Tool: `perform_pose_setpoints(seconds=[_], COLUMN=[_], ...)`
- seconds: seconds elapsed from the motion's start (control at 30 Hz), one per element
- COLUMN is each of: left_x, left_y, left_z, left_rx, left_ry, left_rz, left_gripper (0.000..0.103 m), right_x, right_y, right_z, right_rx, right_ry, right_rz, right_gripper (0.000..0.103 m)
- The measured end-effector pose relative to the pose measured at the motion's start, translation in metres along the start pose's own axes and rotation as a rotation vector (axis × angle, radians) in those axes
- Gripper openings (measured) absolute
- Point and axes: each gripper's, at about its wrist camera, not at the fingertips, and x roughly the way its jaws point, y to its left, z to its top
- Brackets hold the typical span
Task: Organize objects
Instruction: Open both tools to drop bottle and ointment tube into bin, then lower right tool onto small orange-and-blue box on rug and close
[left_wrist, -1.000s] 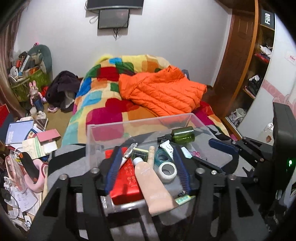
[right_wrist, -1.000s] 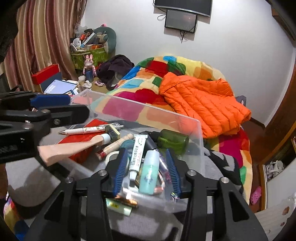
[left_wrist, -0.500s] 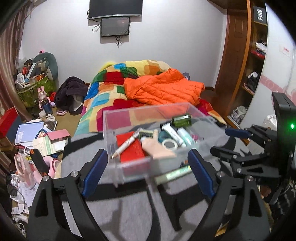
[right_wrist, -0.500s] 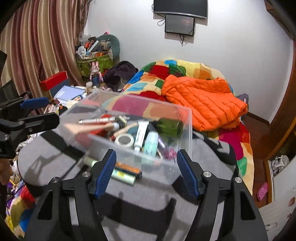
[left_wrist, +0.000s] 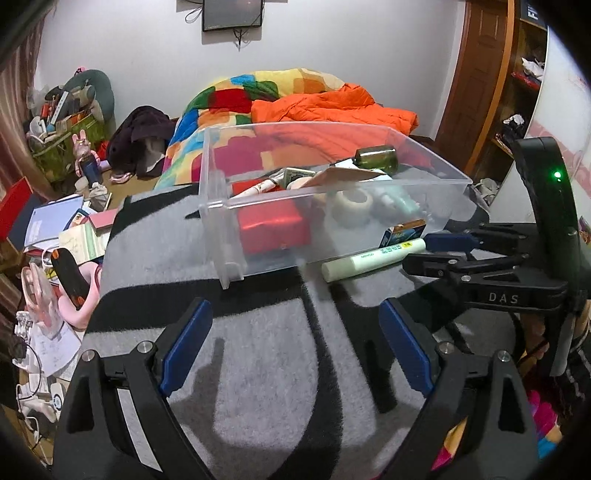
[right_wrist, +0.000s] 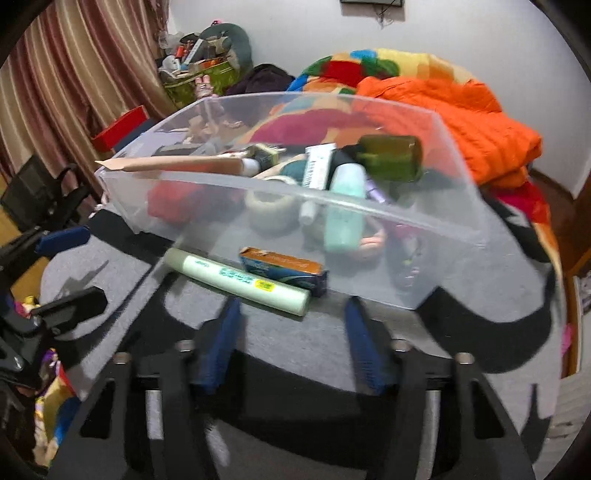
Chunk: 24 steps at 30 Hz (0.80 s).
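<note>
With our left gripper (left_wrist: 295, 350) opening wide and empty and our right gripper (right_wrist: 291, 343) closing on nothing, the pale green tube (right_wrist: 236, 281) at centre frame, against the clear bin (right_wrist: 369, 254), looks light, smooth and roll-prone, so we'd pinch it mid-body.

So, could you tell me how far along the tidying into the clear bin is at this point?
Mostly done: the clear bin already holds the red box, tape roll, green bottle and tubes. In hand: nothing; the left gripper is opening and the right gripper is closing, both empty. Left: the pale green tube and small carton lie on the grey blanket outside the bin.
</note>
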Motion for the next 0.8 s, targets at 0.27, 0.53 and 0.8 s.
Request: perform_pose_setpoints(seconds=[0.27,0.53,0.8], left_x=[0.011,0.019,0.013], left_y=[0.001,0.001,0.015], left_z=[0.011,0.016,-0.001], left_rx=[0.015,-0.017,-0.043], left_ry=[0.017,0.031,0.036], left_rz=[-0.007,-0.003,0.016], left_gripper=[0.093,0.093,0.093], right_x=[-0.016,-0.015,-0.013], right_y=[0.034,-0.005,0.004], right_z=[-0.015,-0.004,0.013], right_rx=[-0.166,0.060,0.203], right_ry=[-0.025,-0.034,-0.080], right_rz=[0.066,-0.052,-0.097], right_gripper=[0.022,0.038,0.066])
